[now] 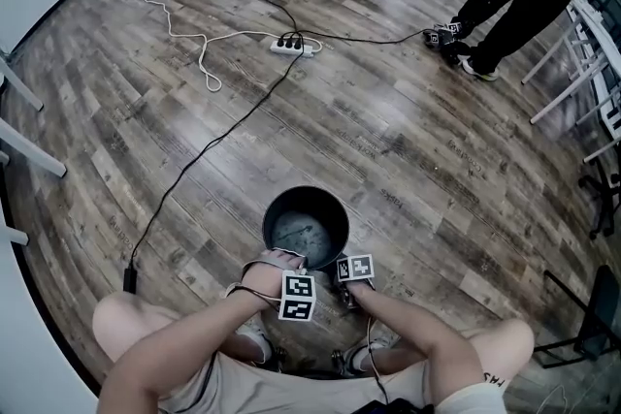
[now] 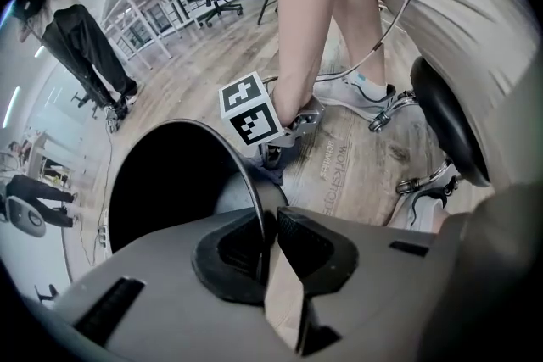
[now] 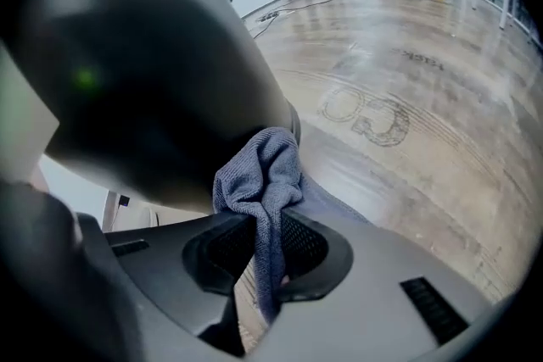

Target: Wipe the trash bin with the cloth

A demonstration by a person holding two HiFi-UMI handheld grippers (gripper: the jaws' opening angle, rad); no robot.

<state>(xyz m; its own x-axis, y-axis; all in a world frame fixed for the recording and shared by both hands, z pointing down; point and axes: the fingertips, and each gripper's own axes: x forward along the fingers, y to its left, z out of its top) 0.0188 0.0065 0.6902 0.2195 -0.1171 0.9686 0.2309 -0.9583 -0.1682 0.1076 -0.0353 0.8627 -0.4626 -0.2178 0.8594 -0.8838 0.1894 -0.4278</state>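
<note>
Your left gripper [image 2: 265, 243] clamps the trash bin [image 2: 161, 191] rim; right gripper [image 3: 270, 246] pinches the cloth [image 3: 265, 169], bin wall just ahead.

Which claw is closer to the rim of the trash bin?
Left. The left claw is clamped right on the rim of the trash bin. The right claw holds the cloth against the bin's outer wall, away from the rim.

Mouth of black round plastic trash bin [image 1: 333, 205] open upward. Near rim taken: left gripper [image 2: 270, 226] jaws clamp it, right gripper [image 3: 271, 229] with grey cloth [image 3: 263, 174] against outer wall. Person's bare knees [image 1: 121, 323] flank both sides. Beyond bin, wooden floor [image 1: 408, 150] free up to white power strip [image 1: 291, 46].
</note>
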